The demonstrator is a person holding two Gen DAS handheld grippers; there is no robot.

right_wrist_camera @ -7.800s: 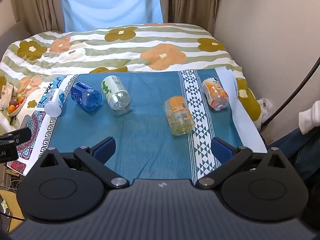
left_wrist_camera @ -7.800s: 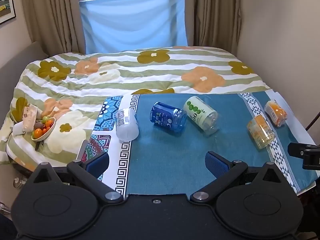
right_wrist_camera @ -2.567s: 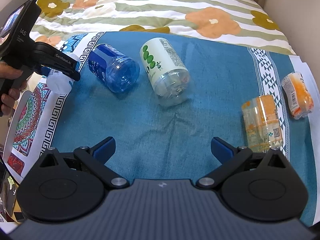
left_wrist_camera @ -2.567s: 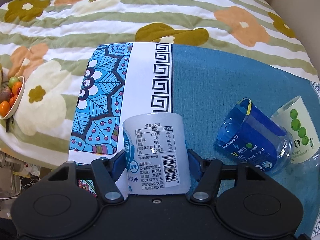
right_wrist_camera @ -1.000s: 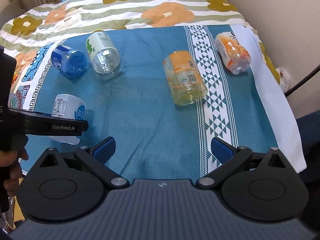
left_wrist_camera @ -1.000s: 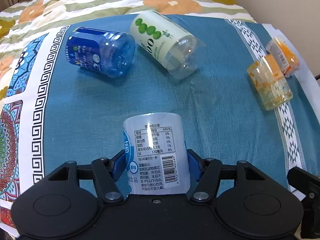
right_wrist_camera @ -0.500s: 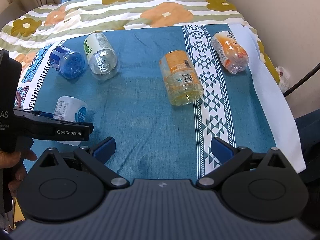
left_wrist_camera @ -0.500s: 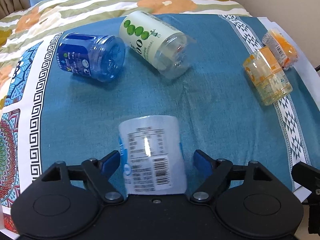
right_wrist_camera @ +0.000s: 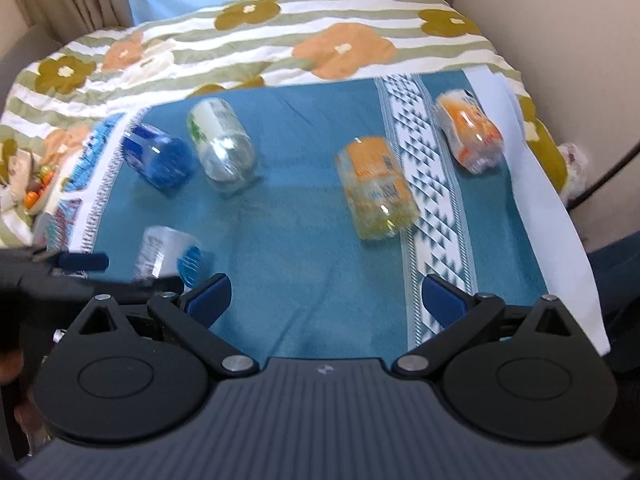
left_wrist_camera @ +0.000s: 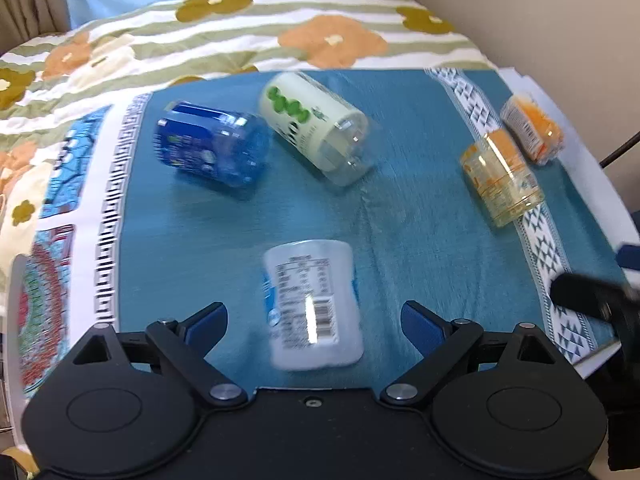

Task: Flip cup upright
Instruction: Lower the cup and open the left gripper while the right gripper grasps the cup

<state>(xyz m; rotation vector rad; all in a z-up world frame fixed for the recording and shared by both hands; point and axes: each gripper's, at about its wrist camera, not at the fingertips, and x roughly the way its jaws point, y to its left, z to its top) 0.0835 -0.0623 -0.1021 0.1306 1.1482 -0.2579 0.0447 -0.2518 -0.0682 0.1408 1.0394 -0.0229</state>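
A white cup [left_wrist_camera: 312,304] with a printed label and barcode stands on the blue cloth [left_wrist_camera: 400,240], between the wide-open jaws of my left gripper [left_wrist_camera: 314,320] and free of them. It also shows in the right wrist view [right_wrist_camera: 170,254], standing near the cloth's left front. A blue cup [left_wrist_camera: 212,146], a white-green cup [left_wrist_camera: 316,128], a yellow-orange cup [left_wrist_camera: 500,180] and an orange cup [left_wrist_camera: 532,130] lie on their sides further back. My right gripper [right_wrist_camera: 326,294] is open and empty above the cloth's front middle. The left gripper [right_wrist_camera: 80,268] shows there, beside the white cup.
The blue cloth lies on a flowered, striped quilt [left_wrist_camera: 240,28]. A patterned mat [left_wrist_camera: 52,240] borders the cloth on the left. A bowl of small fruit [right_wrist_camera: 36,196] sits at the far left. A wall [right_wrist_camera: 560,40] runs along the right side.
My left gripper has opened wide and let go of the white cup, which now stands on the cloth. The gripper has pulled back a little. The right gripper has shifted slightly.
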